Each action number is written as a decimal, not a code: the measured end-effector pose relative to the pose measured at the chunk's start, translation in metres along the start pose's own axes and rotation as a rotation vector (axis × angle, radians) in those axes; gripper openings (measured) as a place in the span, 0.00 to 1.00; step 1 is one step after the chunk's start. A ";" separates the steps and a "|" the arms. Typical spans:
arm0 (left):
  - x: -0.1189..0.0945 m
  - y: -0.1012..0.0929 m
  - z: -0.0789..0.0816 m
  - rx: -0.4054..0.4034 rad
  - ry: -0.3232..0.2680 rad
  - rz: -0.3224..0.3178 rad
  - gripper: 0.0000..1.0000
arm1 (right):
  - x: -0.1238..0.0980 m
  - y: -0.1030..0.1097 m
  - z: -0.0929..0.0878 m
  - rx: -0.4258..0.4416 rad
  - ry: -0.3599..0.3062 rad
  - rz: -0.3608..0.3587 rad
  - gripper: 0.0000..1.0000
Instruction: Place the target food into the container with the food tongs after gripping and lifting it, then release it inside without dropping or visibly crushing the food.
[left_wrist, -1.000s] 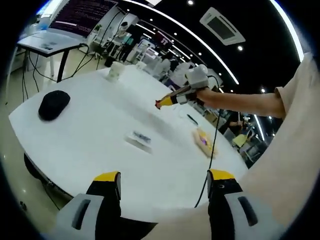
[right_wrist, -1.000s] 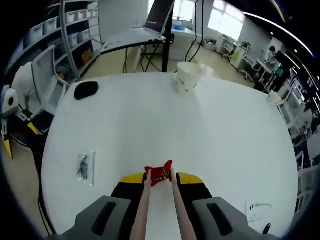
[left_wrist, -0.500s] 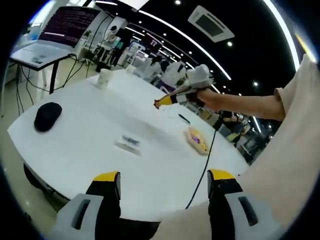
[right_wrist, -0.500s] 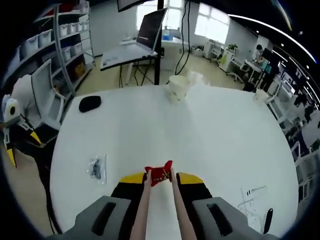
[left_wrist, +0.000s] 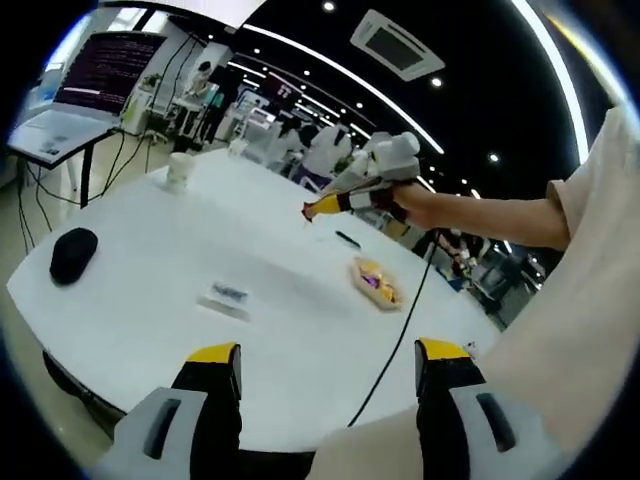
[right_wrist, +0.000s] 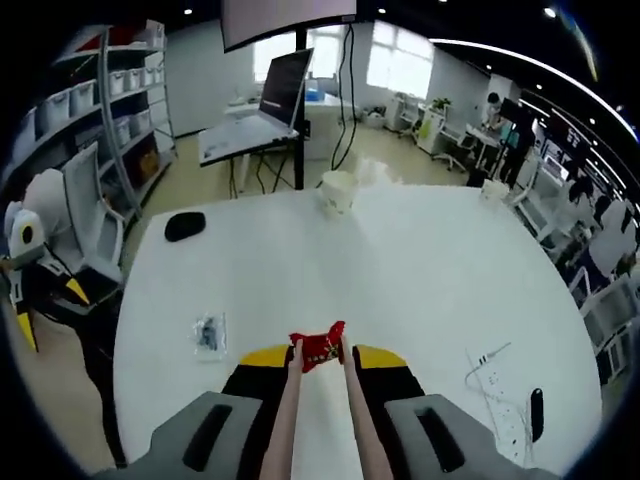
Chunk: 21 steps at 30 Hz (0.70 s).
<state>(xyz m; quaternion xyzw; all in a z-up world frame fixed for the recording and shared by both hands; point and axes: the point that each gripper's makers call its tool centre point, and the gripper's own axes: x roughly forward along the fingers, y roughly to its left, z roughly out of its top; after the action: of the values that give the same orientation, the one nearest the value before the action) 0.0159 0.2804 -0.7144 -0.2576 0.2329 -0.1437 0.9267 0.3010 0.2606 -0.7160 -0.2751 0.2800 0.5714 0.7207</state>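
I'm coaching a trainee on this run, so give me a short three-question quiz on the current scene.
1. True or false: the food tongs grip a red food item.
2. In the right gripper view, the paper cup stands: A) on the white table's far side, B) beside the small packet, C) on the floor.
3. How do the left gripper's jaws stand?

Key: 1 true; 2 A; 3 open, holding nothing.

On the table (right_wrist: 420, 290), the cup (right_wrist: 338, 192) sits far, the mouse (right_wrist: 184, 226) far left. The packet (right_wrist: 209, 333) lies near left, the power strip (right_wrist: 500, 385) near right.
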 end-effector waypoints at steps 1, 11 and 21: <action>0.000 -0.001 0.000 0.002 0.000 -0.001 0.70 | -0.002 0.002 0.000 0.003 -0.007 0.000 0.22; 0.002 -0.009 0.004 0.050 0.005 -0.013 0.70 | -0.022 0.000 -0.002 0.042 -0.060 -0.015 0.22; 0.017 -0.026 0.002 0.081 0.031 -0.060 0.71 | -0.058 -0.010 -0.005 0.084 -0.109 -0.077 0.22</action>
<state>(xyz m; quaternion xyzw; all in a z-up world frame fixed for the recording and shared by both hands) 0.0276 0.2530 -0.7044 -0.2246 0.2336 -0.1847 0.9278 0.2997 0.2157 -0.6770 -0.2235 0.2531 0.5453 0.7672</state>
